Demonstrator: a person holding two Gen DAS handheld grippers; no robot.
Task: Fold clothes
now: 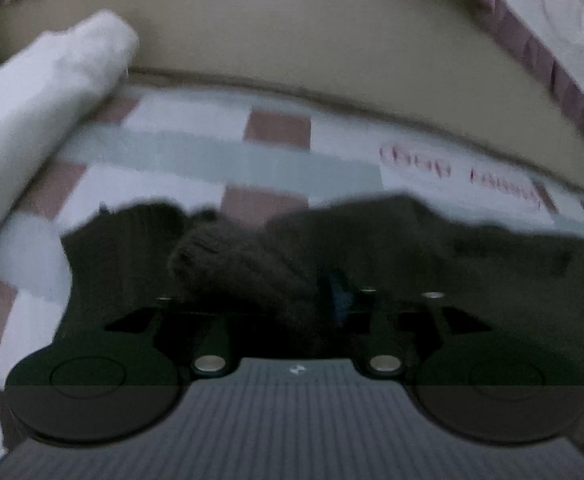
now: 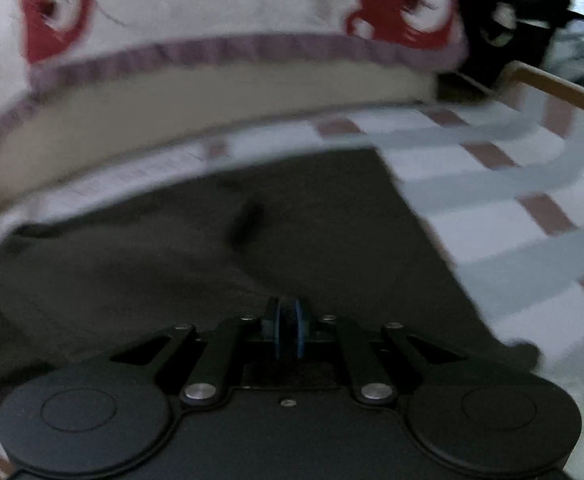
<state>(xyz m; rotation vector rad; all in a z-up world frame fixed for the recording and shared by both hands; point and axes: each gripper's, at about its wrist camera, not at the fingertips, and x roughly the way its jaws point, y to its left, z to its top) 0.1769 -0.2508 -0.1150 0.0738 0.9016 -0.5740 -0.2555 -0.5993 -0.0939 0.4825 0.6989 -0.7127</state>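
A dark brown garment [image 2: 220, 248] lies spread over the checked bed sheet [image 2: 492, 216]. In the right wrist view my right gripper [image 2: 288, 320] is shut, its blue pads [image 2: 301, 332] pressed together on a ridge of the garment that rises to them. In the left wrist view a thick bunch of the same dark garment [image 1: 244, 276] fills my left gripper [image 1: 284, 296], which is shut on it. Only one blue pad [image 1: 338, 294] shows; the cloth hides the rest of the fingers. Both views are blurred.
A white rolled piece of cloth [image 1: 48, 92] lies at the left on the sheet. A beige mattress edge [image 1: 292, 48] under a white quilt with red prints [image 2: 212, 4] rises behind. A wooden bed rail [image 2: 560, 84] runs at the far right.
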